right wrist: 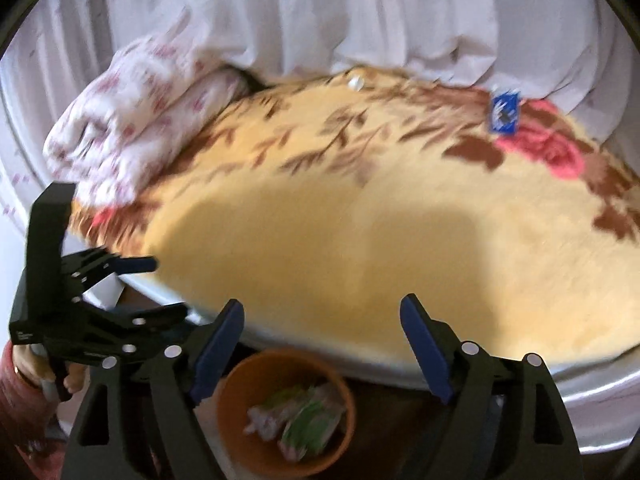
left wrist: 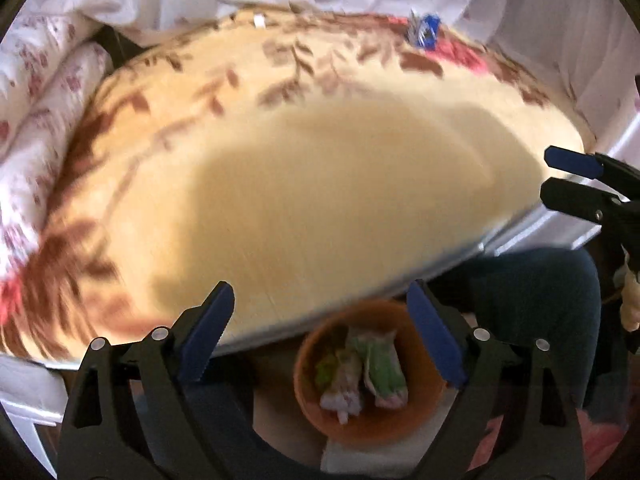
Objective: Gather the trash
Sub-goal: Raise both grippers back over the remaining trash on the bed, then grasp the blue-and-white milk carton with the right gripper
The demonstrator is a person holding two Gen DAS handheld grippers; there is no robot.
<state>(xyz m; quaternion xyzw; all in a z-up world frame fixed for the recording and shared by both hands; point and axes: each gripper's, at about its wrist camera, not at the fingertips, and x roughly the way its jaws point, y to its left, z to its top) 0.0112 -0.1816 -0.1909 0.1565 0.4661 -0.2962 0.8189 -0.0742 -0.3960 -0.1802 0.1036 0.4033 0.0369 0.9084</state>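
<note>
both sets of fingers spread apart and empty, left gripper (left wrist: 320,336) and right gripper (right wrist: 322,348) poised above the orange bin (right wrist: 240,440), probably parked at the bed's (right wrist: 360,260) near edge for easy drops. already holding wrappers (left wrist: 380,364). blue packet (right wrist: 503,114) and small white scrap (right wrist: 355,80) far across, well apart from either gripper.

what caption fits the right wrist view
Open right gripper above an orange bin of wrappers; blue wrapper remains on the bed.

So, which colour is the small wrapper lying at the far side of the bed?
Blue with white marks; the wrapper shows best in the right wrist view.
</note>
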